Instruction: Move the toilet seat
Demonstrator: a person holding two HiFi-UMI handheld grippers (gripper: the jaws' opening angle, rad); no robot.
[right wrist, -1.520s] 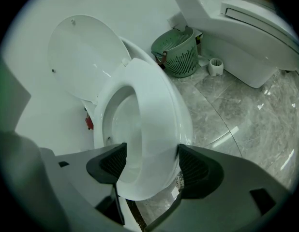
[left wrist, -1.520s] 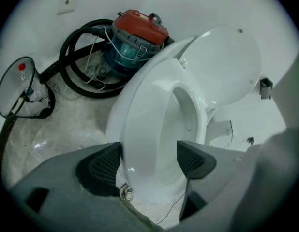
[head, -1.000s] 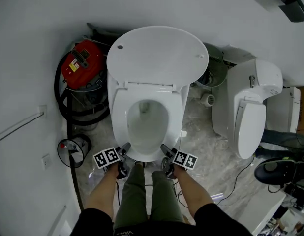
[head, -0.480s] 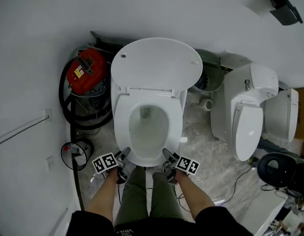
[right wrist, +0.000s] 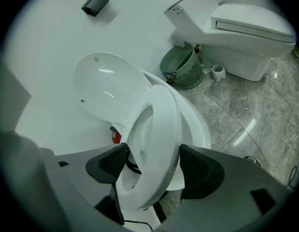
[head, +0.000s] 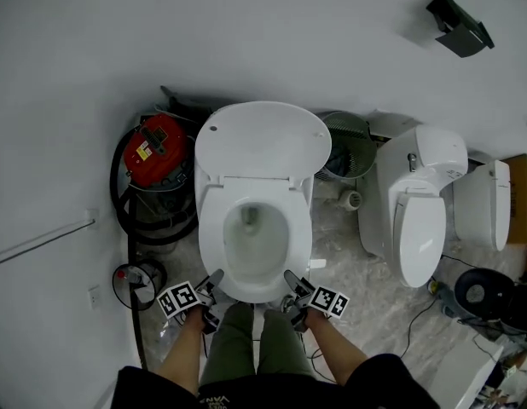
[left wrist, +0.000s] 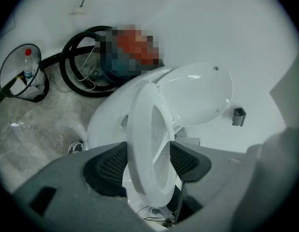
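Toilets number three, I think. The nearest toilet [right wrist: 200, 129] has its one lid [head: 262, 139] leaning back, out of the way. Its one seat [head: 214, 228] is raised partly off the bowl. The left tongs [head: 214, 284] and the right tongs [head: 291, 281] each clench its front rim, probably so it swings evenly.

We see a green basket [head: 347, 141]. A red vacuum [head: 155, 153] stands well left of it, a closed toilet [head: 417, 220] just right.
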